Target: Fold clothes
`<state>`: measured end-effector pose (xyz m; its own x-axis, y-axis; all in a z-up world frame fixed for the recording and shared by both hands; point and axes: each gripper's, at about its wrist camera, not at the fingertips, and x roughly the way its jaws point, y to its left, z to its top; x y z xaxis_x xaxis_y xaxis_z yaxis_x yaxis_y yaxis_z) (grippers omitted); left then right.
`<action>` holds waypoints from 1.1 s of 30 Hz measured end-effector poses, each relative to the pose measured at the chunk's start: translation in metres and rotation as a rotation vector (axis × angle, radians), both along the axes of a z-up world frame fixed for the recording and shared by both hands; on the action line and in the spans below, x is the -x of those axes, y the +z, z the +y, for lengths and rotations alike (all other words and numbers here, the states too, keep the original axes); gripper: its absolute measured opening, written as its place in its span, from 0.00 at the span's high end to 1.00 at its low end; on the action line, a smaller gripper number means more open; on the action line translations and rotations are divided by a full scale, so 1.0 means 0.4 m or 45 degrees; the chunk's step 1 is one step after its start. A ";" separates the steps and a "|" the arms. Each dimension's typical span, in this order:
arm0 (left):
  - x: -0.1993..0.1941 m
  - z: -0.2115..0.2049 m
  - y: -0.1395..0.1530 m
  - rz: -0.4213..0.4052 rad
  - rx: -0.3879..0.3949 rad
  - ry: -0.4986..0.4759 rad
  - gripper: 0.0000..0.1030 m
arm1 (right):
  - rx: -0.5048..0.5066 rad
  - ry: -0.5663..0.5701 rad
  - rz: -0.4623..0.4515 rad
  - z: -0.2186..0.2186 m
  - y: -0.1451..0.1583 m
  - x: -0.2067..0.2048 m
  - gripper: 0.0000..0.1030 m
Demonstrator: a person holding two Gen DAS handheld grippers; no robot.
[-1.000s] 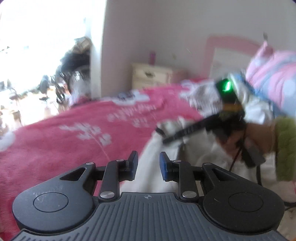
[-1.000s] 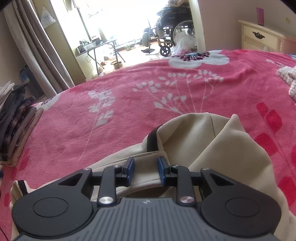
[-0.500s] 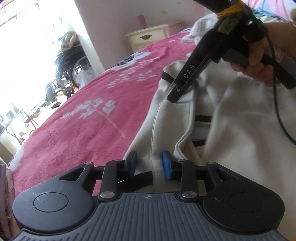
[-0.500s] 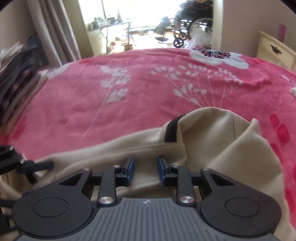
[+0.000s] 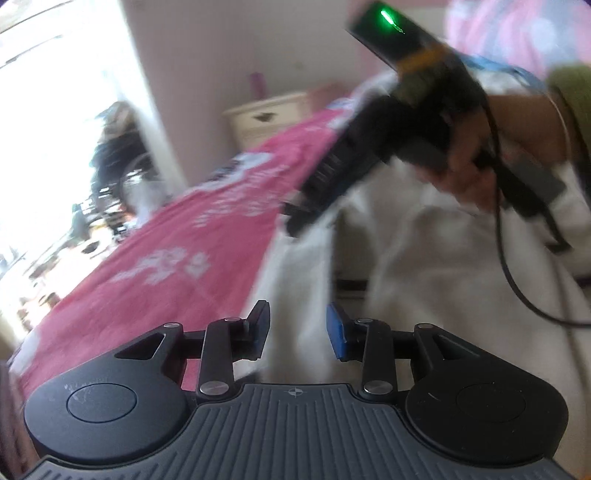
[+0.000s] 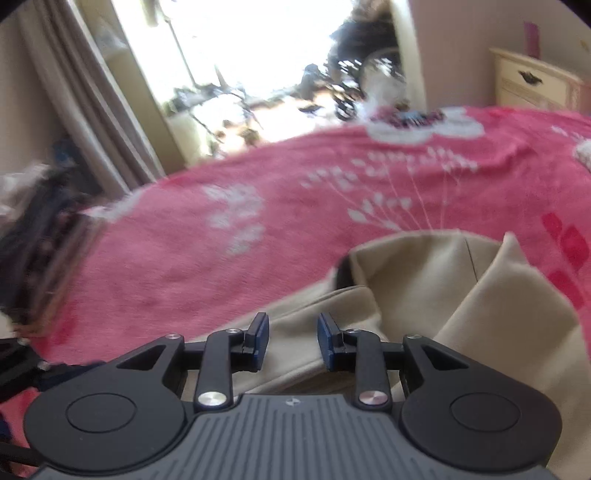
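Observation:
A cream garment with dark trim (image 5: 424, 266) lies rumpled on the pink floral bedspread (image 5: 177, 258). It also shows in the right wrist view (image 6: 424, 288). My left gripper (image 5: 298, 330) is open, its jaws apart just above the garment's left edge. My right gripper (image 6: 293, 341) is open over a fold of the same garment. In the left wrist view the right gripper's body (image 5: 373, 147) and the hand holding it hover over the cloth. Both views are blurred by motion.
A cream nightstand (image 5: 266, 118) stands against the wall beyond the bed, also seen in the right wrist view (image 6: 532, 81). A wheelchair (image 6: 365, 66) sits by the bright doorway. Curtains (image 6: 88, 103) and stacked dark clothes (image 6: 40, 229) are at the left. Pink and blue bedding (image 5: 517, 33) lies at the upper right.
Both grippers have shifted over the garment, and both views are now blurred. The right gripper and its hand sit higher in the left wrist view. Both stay open.

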<state>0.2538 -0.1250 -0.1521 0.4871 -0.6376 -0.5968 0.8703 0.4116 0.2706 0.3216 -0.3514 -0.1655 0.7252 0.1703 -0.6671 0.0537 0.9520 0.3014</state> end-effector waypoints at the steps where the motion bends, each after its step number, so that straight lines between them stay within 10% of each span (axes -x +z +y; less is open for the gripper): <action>1: 0.005 -0.008 -0.013 0.005 -0.040 -0.030 0.66 | -0.011 0.030 0.000 0.006 0.008 0.008 0.69; 19: 0.016 0.011 -0.076 -0.133 -0.299 -0.063 0.82 | 0.048 0.099 0.102 0.076 -0.080 -0.034 0.71; 28: -0.009 0.092 0.077 0.018 -0.019 0.051 0.71 | -0.071 0.067 -0.013 -0.002 0.048 0.016 0.70; 33: -0.083 0.000 0.011 0.043 -0.079 0.191 0.71 | -0.035 -0.006 0.048 -0.017 0.011 -0.037 0.70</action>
